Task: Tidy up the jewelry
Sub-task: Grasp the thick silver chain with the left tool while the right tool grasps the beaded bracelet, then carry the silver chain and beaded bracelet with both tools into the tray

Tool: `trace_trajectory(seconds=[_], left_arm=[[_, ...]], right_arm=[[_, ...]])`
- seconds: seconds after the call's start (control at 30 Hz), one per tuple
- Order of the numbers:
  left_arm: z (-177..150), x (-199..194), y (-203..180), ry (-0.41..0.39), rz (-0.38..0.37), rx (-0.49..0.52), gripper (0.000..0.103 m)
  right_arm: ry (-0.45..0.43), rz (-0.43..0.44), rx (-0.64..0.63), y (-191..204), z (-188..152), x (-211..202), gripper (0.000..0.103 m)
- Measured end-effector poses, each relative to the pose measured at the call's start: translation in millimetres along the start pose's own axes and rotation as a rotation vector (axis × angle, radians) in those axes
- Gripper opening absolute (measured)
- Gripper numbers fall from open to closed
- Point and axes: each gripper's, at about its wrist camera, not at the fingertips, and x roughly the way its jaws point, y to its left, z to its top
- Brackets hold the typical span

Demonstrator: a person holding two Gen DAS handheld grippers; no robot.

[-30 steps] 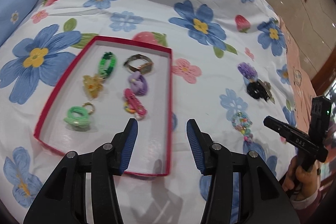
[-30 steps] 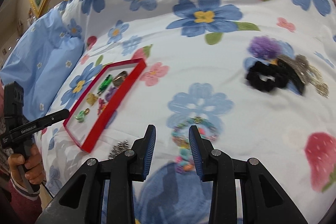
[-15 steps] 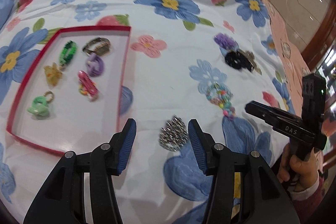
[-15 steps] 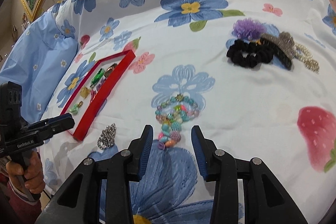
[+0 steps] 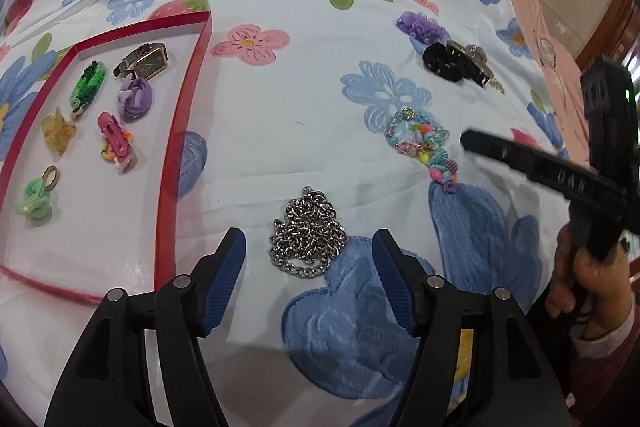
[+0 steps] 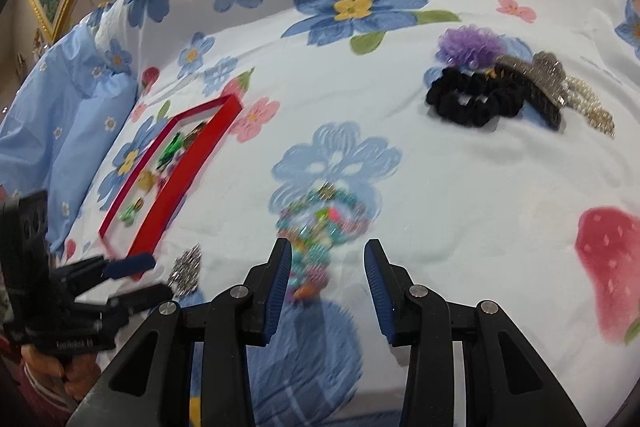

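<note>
Silver links of the chain necklace (image 5: 308, 235) lay heaped on the floral bedspread (image 5: 280, 131), just ahead of my left gripper (image 5: 310, 255) and roughly centred on its gap. I had that tool angled down at the heap with its jaws opening, nothing between the pads yet, so that they could straddle the whole pile rather than snag a single loop.

To the left of that gripper sat the red tray (image 5: 182, 131), already holding a watch (image 5: 142, 61), a green band (image 5: 88, 83), a purple tie (image 5: 136, 97), a pink clip (image 5: 114, 141), an amber clip (image 5: 58, 131) and a green ring charm (image 5: 36, 197). I judged the chain belonged there next, which explains working so near the tray's wall.

My right gripper (image 6: 326, 267) hung over the beaded bracelet (image 6: 320, 223), jaws partly apart and gripping nothing; the beads lay just ahead of its tips, slightly left of the gap and blurred. Holding it there kept it ready for its own pick.

Farther ahead and to its right, a black scrunchie (image 6: 472, 99), a purple scrunchie (image 6: 468, 47) and a glittery hair claw (image 6: 548, 75) waited in a cluster, untouched.
</note>
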Motion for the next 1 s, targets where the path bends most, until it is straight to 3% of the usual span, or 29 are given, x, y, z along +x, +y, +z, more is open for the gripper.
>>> trace_trajectory(seconds=[0.2, 0.3, 0.33, 0.4, 0.43, 0.47, 0.5, 0.63, 0.7, 1.0], left_arm=[[0, 17, -3, 0.027, 0.016, 0.027, 0.067], [-3, 23, -11, 0.026, 0.058, 0.079, 0.065], [-4, 24, -13, 0.023, 0.061, 0.093, 0.062], [-3, 26, -14, 0.024, 0.037, 0.092, 0.045], [-2, 26, -14, 0.02, 0.039, 0.098, 0.039], [0, 26, -14, 0.02, 0.037, 0.102, 0.026], [2, 26, -14, 0.021, 0.03, 0.101, 0.018], [7, 23, -12, 0.014, 0.01, 0.095, 0.016], [9, 18, -11, 0.0, -0.007, 0.082, 0.009], [26, -28, -2, -0.102, -0.058, 0.036, 0.009]], right_arm=[[0.016, -0.057, -0.01, -9, 16, 23, 0.039], [0.054, -0.087, -0.035, -11, 19, 43, 0.034], [0.052, -0.104, -0.056, -8, 18, 46, 0.033], [0.051, -0.147, -0.115, 2, 16, 50, 0.031], [0.052, -0.164, -0.148, 8, 14, 51, 0.023], [0.053, -0.169, -0.174, 12, 13, 52, 0.018], [0.056, -0.167, -0.185, 13, 13, 54, 0.008], [0.057, -0.13, -0.162, 10, 14, 52, 0.008], [0.048, -0.079, -0.113, 5, 18, 46, 0.008], [-0.094, 0.014, -0.116, 32, 42, -10, 0.007]])
